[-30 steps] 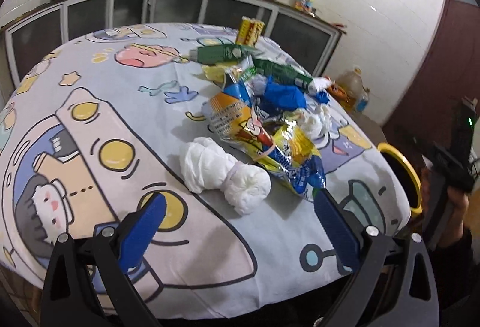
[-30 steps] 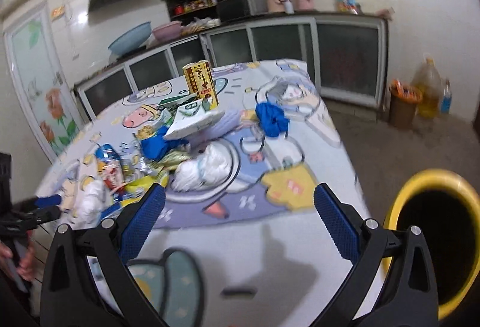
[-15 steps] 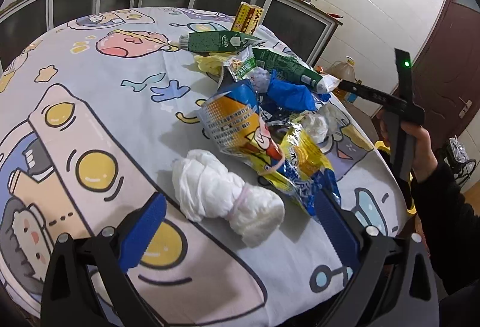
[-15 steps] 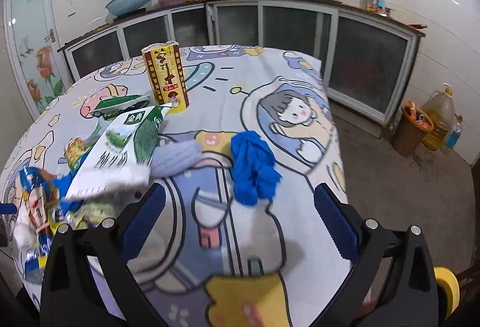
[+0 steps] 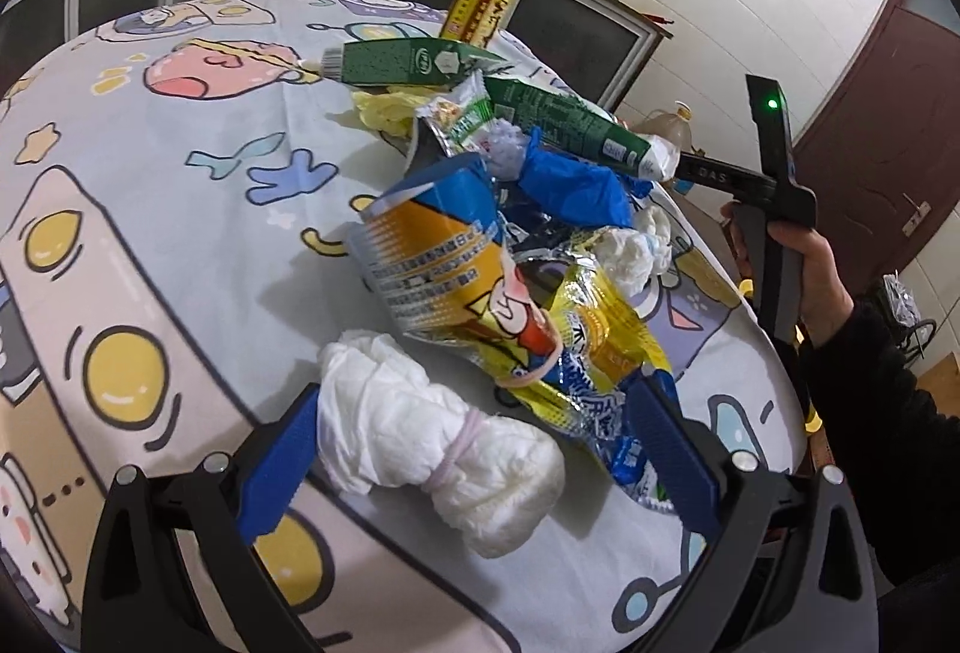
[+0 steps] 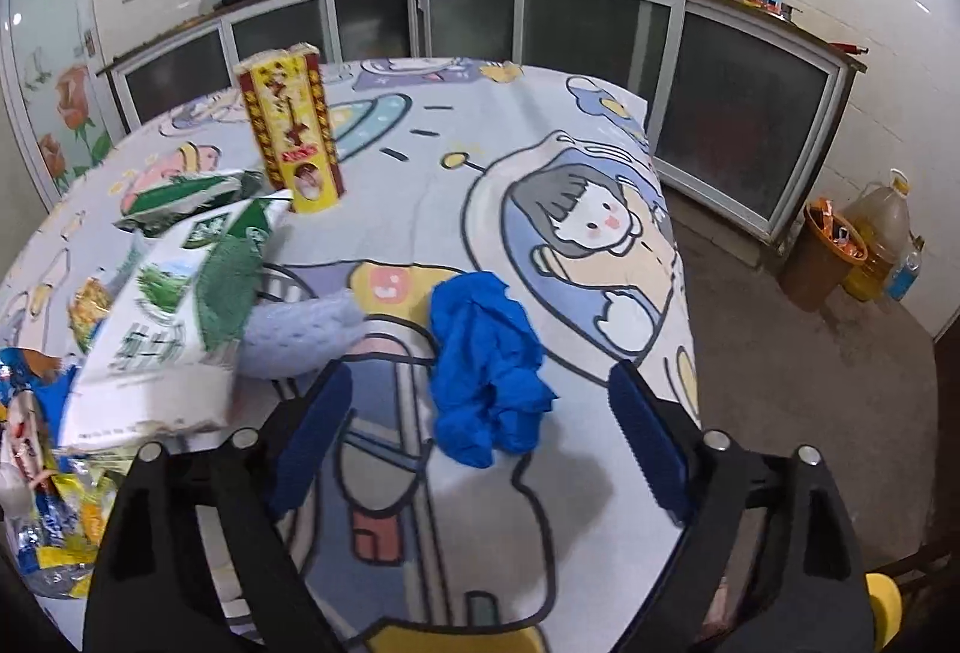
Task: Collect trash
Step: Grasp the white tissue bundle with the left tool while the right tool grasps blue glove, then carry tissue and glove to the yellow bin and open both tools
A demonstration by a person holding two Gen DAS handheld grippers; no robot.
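A pile of trash lies on the cartoon-print tablecloth [image 5: 150, 161]. My left gripper [image 5: 474, 461] is open, its fingers either side of a white tissue wad tied with a rubber band [image 5: 432, 437]. Behind the wad lie a yellow-blue snack bag [image 5: 456, 281], a blue glove [image 5: 570, 185] and green cartons [image 5: 414, 62]. My right gripper [image 6: 474, 437] is open, its fingers flanking a crumpled blue glove [image 6: 486, 353] near the table edge. A green-white milk carton [image 6: 168, 317] lies to the glove's left.
A yellow-red box stands upright [image 6: 291, 131] farther back on the table. A yellow bin rim [image 6: 882, 605] shows at lower right on the floor. An orange bin [image 6: 825, 257] and oil bottle [image 6: 879, 239] stand by the cabinets.
Both grippers have moved in closer to the table. The left now straddles the white tissue wad; the right now straddles the blue glove. Both stay open.
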